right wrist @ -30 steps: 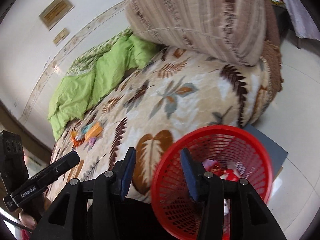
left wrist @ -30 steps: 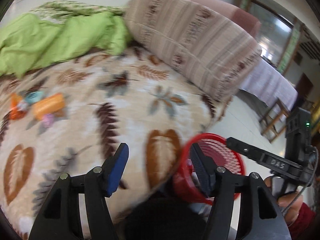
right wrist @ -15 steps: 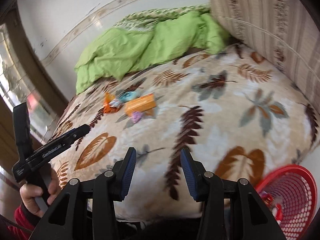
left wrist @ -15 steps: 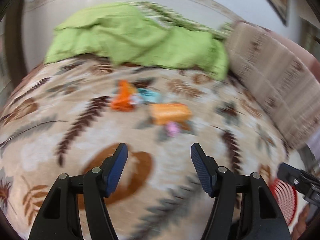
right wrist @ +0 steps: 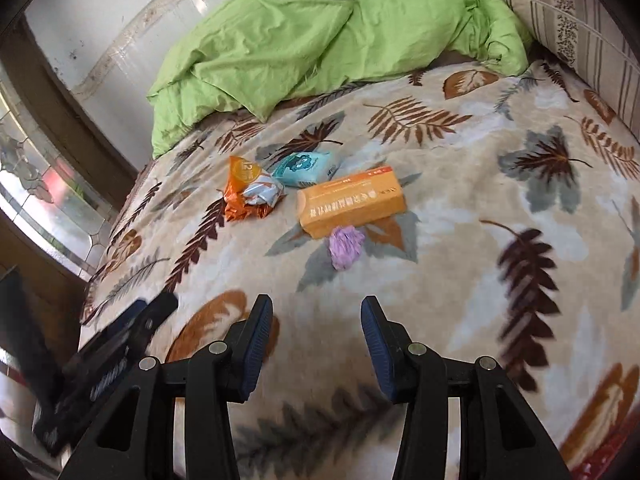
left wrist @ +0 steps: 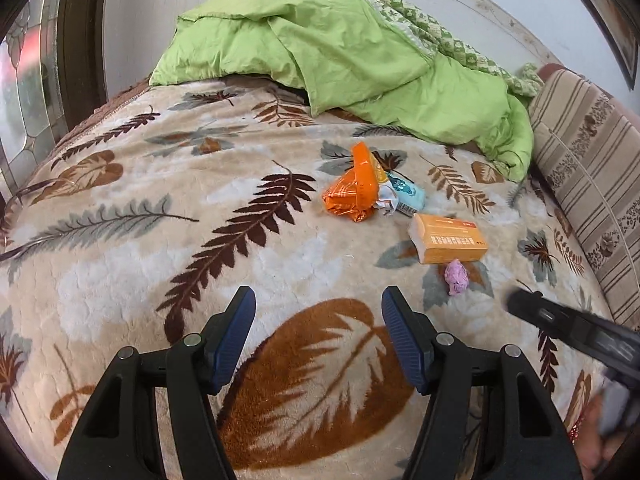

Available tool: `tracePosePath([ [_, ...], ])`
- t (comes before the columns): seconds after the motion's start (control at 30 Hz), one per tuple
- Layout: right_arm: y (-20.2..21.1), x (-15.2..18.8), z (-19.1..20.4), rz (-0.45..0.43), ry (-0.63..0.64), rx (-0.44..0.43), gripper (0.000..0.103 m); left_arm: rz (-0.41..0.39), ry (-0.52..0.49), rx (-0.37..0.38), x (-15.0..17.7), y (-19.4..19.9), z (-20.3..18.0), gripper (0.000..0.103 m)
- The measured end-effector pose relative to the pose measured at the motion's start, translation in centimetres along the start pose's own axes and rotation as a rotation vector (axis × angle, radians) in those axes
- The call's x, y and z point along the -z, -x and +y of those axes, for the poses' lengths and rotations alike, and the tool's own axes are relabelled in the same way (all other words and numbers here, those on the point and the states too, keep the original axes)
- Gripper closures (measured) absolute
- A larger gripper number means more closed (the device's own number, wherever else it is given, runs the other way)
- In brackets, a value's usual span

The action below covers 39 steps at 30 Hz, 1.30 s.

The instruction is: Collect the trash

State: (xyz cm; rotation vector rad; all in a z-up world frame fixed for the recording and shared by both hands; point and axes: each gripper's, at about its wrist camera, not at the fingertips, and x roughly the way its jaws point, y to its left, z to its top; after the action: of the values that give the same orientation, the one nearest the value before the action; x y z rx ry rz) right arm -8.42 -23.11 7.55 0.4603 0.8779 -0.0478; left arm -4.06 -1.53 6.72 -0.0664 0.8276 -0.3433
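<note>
Trash lies in a cluster on the leaf-patterned blanket (left wrist: pixel 280 256): an orange foil wrapper (left wrist: pixel 354 192) (right wrist: pixel 244 196), a light blue packet (left wrist: pixel 408 196) (right wrist: pixel 306 168), an orange box (left wrist: pixel 448 240) (right wrist: pixel 350 202) and a small purple crumpled wad (left wrist: pixel 456 276) (right wrist: pixel 346 246). My left gripper (left wrist: pixel 318 334) is open and empty, above the blanket short of the cluster. My right gripper (right wrist: pixel 316 344) is open and empty, just short of the purple wad. Each gripper shows at the edge of the other's view.
A green duvet (left wrist: pixel 352 52) (right wrist: pixel 320 32) is bunched at the far side of the bed. A striped bolster (left wrist: pixel 592 168) (right wrist: pixel 568 12) lies along the right. A glass window (left wrist: pixel 24 80) is on the left. A red basket rim (right wrist: pixel 600 464) shows at the lower right.
Both grippers swung from the red basket at the bed's edge toward the trash cluster and came closer to it. Both stay open and empty.
</note>
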Motion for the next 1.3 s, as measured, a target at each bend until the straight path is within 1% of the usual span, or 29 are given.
tracePosePath([
  [0.07,-2.4,-1.3,0.4,0.011,0.014,0.052,0.054,0.005,0.007,0.009,-0.2,-0.2,0.3,0.039],
  [0.17,-5.1,-2.6,0.6,0.019,0.027,0.086,0.054,-0.009,0.013,0.005,-0.5,-0.1,0.6,0.038],
  [0.23,-6.8,-3.1,0.5,0.022,0.034,0.124,0.055,-0.013,0.026,0.004,-0.8,-0.1,1.0,0.038],
  [0.3,-8.2,-3.3,0.1,0.046,0.029,0.144,0.067,-0.010,0.037,0.013,-1.1,-0.4,1.3,0.038],
  [0.33,-8.6,-3.3,-0.2,0.055,0.025,0.155,0.067,-0.009,0.044,0.017,-1.3,-0.5,1.3,0.038],
  [0.4,-9.1,-3.3,-0.6,0.061,0.022,0.155,0.081,-0.006,0.056,0.029,-1.7,-0.8,1.4,0.038],
  [0.47,-8.8,-3.4,-1.0,0.057,0.009,0.145,0.081,-0.003,0.065,0.045,-2.3,-1.4,1.2,0.038],
  [0.6,-6.8,-3.1,-1.1,0.012,-0.004,0.117,0.081,0.000,0.064,0.095,-4.1,-2.8,0.0,0.038],
  [0.67,-5.8,-2.8,-1.1,-0.007,-0.007,0.096,0.081,-0.002,0.051,0.103,-5.0,-3.5,-0.8,0.034],
  [0.7,-5.5,-2.7,-1.0,-0.013,-0.007,0.089,0.081,0.002,0.047,0.101,-5.6,-4.3,-1.3,0.027],
  [0.73,-5.2,-2.7,-1.0,-0.020,-0.006,0.084,0.081,0.007,0.046,0.099,-6.1,-4.9,-1.6,0.024],
  [0.83,-4.4,-2.7,-0.8,-0.048,0.004,0.079,0.081,0.022,0.040,0.080,-7.6,-7.3,-2.6,0.024],
  [0.97,-3.8,-2.9,-1.1,-0.070,-0.003,0.071,0.081,0.063,0.048,0.054,-8.5,-10.9,-2.9,0.024],
  [1.0,-3.7,-3.0,-1.2,-0.071,-0.011,0.065,0.081,0.072,0.048,0.051,-8.5,-11.6,-2.9,0.024],
  [1.03,-3.7,-3.0,-1.3,-0.070,-0.014,0.061,0.081,0.081,0.050,0.049,-8.4,-12.3,-3.0,0.027],
  [1.07,-3.7,-3.1,-1.3,-0.068,-0.017,0.056,0.081,0.087,0.051,0.052,-8.3,-12.8,-3.0,0.030],
  [1.1,-3.8,-3.1,-1.3,-0.067,-0.017,0.054,0.081,0.096,0.048,0.061,-8.2,-13.3,-3.0,0.036],
  [1.2,-3.8,-3.1,-1.0,-0.067,-0.009,0.051,0.081,0.077,0.025,0.055,-8.0,-13.5,-3.1,0.038],
  [1.3,-3.8,-3.1,-0.9,-0.073,-0.009,0.051,0.081,0.056,0.003,0.028,-7.6,-12.9,-3.3,0.039],
])
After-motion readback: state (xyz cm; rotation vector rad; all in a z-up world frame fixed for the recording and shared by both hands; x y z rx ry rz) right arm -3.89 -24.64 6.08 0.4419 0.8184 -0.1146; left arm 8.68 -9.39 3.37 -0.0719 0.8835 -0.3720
